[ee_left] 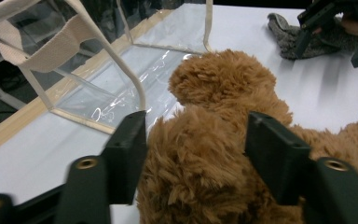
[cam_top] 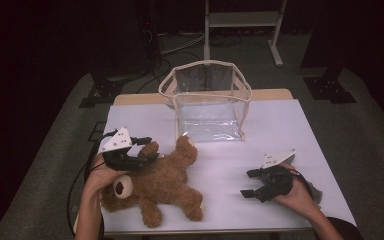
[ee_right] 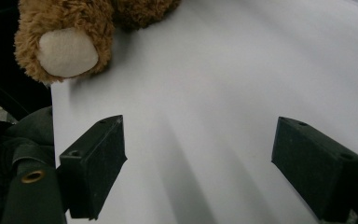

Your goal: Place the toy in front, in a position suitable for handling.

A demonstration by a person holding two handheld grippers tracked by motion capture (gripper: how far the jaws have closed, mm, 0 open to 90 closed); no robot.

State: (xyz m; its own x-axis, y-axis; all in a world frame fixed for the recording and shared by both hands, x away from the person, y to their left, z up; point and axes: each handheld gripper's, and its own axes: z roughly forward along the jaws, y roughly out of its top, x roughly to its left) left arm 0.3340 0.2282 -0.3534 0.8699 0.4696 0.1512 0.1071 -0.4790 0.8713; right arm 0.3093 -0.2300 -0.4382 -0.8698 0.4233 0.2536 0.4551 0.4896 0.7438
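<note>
My left gripper (cam_top: 141,150) sits over the brown teddy bear (cam_top: 155,187), and in the left gripper view its fingers (ee_left: 129,149) press into the fur on both sides of one plush limb, so I am holding the bear there. The bear lies sprawled on the white table (cam_top: 280,130) at its near left, with one foot close to the near edge and its pale sole (ee_right: 67,52) turned toward my right side. One raised limb ends just short of the clear bag (cam_top: 207,100), which stands upright and open-topped at the middle of the far side, its cream-trimmed rim (ee_left: 116,56) close beside my left fingers.

My right gripper (cam_top: 252,184) rests low at the near right of the table, its fingers (ee_right: 95,161) spread wide with nothing but bare white surface between them. A grey cloth (ee_left: 289,35) lies under that hand. Between the bear and my right gripper the table is a broad open strip running up to the bag's front wall; to the bag's right the surface is open to the table's right edge.
</note>
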